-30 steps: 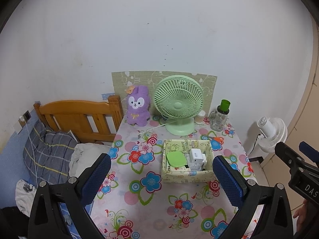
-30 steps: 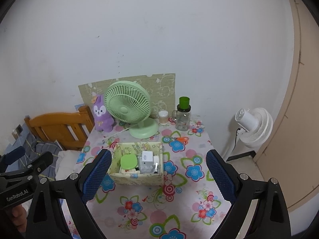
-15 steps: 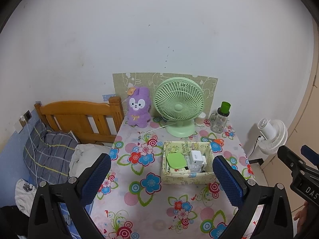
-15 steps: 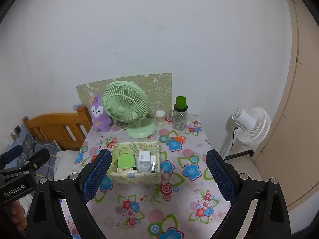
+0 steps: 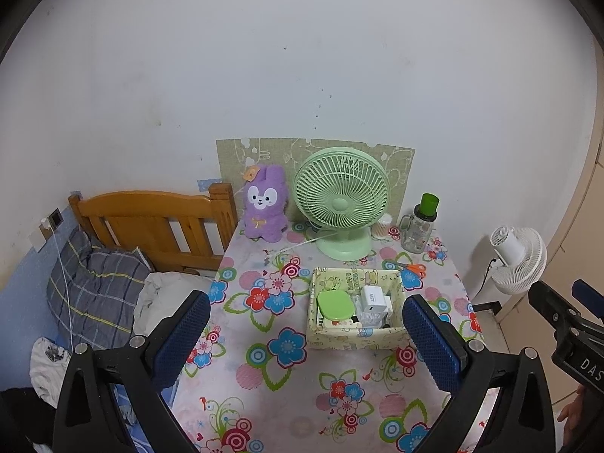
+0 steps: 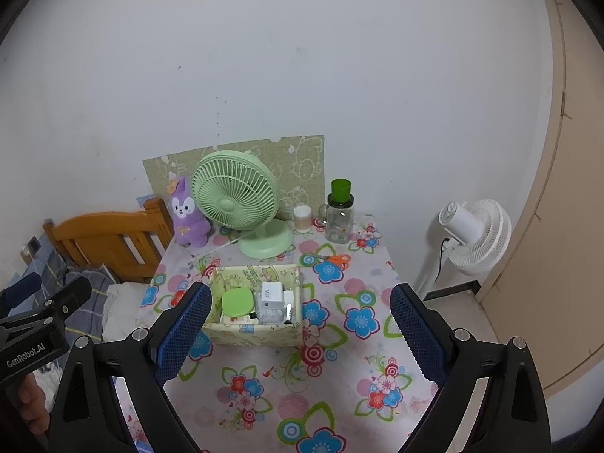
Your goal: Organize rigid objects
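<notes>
A pale yellow-green storage box point(image 5: 355, 336) point(image 6: 253, 334) sits mid-table on the flowered cloth. Inside it lie a green lidded case point(image 5: 335, 305) point(image 6: 238, 301), a white charger block point(image 5: 373, 298) point(image 6: 272, 294) and smaller items I cannot make out. Orange-handled scissors point(image 5: 411, 268) point(image 6: 336, 259) lie behind the box on the right. My left gripper point(image 5: 307, 338) hangs open above the table's near half, nothing between its fingers. My right gripper point(image 6: 298, 334) is open too, empty, level with the box.
At the table's back stand a green desk fan point(image 5: 341, 200) point(image 6: 238, 200), a purple plush rabbit point(image 5: 264, 204) point(image 6: 187, 213), a clear bottle with green cap point(image 5: 421, 222) point(image 6: 339, 213) and a small jar point(image 6: 302, 219). A wooden bed headboard point(image 5: 151, 222) is left, a white floor fan point(image 6: 472, 234) right.
Both grippers have drawn back and up a little; the table and box look slightly smaller and lower in both views. Nothing on the table moved.
</notes>
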`<state>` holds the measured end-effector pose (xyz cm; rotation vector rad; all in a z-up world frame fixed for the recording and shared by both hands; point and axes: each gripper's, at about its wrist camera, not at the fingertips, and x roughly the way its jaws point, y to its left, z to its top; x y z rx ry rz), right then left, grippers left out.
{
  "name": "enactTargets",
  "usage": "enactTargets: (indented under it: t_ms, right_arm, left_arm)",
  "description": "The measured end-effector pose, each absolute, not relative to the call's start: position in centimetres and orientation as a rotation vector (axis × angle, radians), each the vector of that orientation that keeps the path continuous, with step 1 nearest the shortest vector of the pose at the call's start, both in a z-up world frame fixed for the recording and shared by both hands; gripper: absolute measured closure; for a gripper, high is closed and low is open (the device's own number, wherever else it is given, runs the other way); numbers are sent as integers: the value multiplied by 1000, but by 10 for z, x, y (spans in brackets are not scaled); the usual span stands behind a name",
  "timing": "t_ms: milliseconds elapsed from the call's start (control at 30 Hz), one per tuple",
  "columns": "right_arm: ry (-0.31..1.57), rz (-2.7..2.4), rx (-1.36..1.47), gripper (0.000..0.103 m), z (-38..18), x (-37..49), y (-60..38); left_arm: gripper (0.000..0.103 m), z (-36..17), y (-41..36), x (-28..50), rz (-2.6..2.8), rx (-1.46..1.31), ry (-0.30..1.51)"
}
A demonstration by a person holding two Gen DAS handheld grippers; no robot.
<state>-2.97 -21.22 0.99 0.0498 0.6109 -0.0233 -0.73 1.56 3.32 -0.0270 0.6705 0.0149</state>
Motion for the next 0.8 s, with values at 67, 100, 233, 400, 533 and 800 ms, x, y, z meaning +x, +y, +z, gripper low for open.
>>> enactTargets:
  t_ms: [67, 100, 233, 400, 533, 800]
  right_arm:
    - [608, -21, 49, 6, 11, -29, -213]
    - [608, -22, 48, 6, 11, -30, -213]
    - [606, -23, 49, 6, 12, -29, -214]
    - [606, -22, 48, 6, 13, -30, -215]
    - [603, -24, 48, 6, 13, -30, -216]
    - [602, -22, 53, 6, 14, -29, -219]
  left_arm:
    - [0, 33, 15, -8, 17, -25, 670]
    - [0, 33, 15, -8, 17, -24, 669]
    - [0, 35, 14, -8, 20, -20, 667]
    - [0, 35, 14, -8, 22, -19, 666]
    - [0, 37, 13, -9, 19, -7, 659]
    - [0, 37, 12, -7, 28, -3, 656]
